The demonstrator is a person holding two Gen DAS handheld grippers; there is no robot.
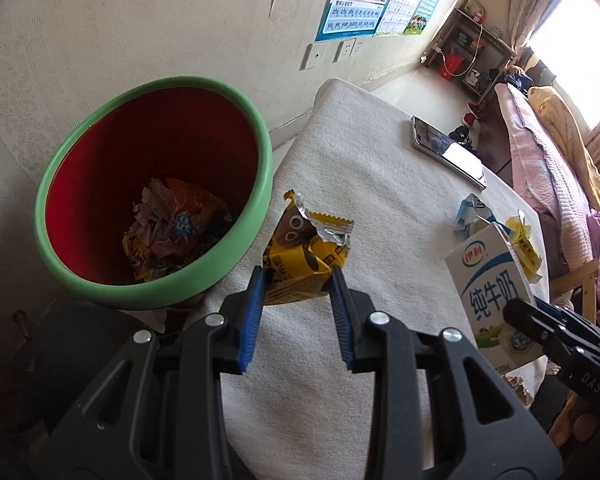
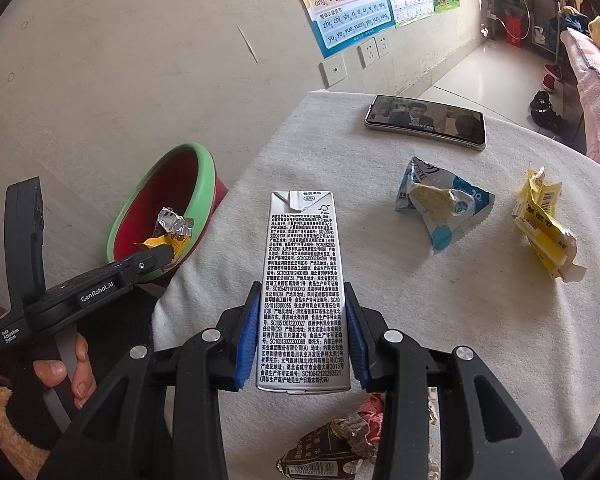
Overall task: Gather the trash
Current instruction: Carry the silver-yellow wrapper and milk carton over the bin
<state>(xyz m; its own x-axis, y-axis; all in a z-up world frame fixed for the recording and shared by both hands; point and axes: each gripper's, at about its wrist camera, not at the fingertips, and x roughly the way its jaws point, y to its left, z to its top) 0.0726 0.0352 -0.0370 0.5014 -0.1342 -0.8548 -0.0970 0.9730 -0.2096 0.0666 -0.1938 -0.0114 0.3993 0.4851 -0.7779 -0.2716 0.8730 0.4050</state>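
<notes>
My left gripper [image 1: 298,274] is shut on a crumpled yellow snack wrapper [image 1: 306,250], held above the table's left edge beside the bin [image 1: 236,92]. That red bin with a green rim holds several crumpled wrappers. In the right wrist view the left gripper [image 2: 168,254] shows with the yellow wrapper [image 2: 174,232] at the bin's rim [image 2: 208,168]. My right gripper [image 2: 300,296] is shut on an upright milk carton [image 2: 302,280], also seen at lower right as the carton [image 1: 490,280] in the left wrist view. A blue-white wrapper [image 2: 444,208] and a second yellow wrapper [image 2: 544,224] lie on the table.
A phone [image 2: 426,120] with a lit screen lies at the table's far side on the white cloth [image 2: 340,152]. More crumpled wrappers [image 2: 340,440] sit at the near edge. A wall with posters stands behind the bin; a bed is at the right. A hand [image 2: 64,372] grips the left handle.
</notes>
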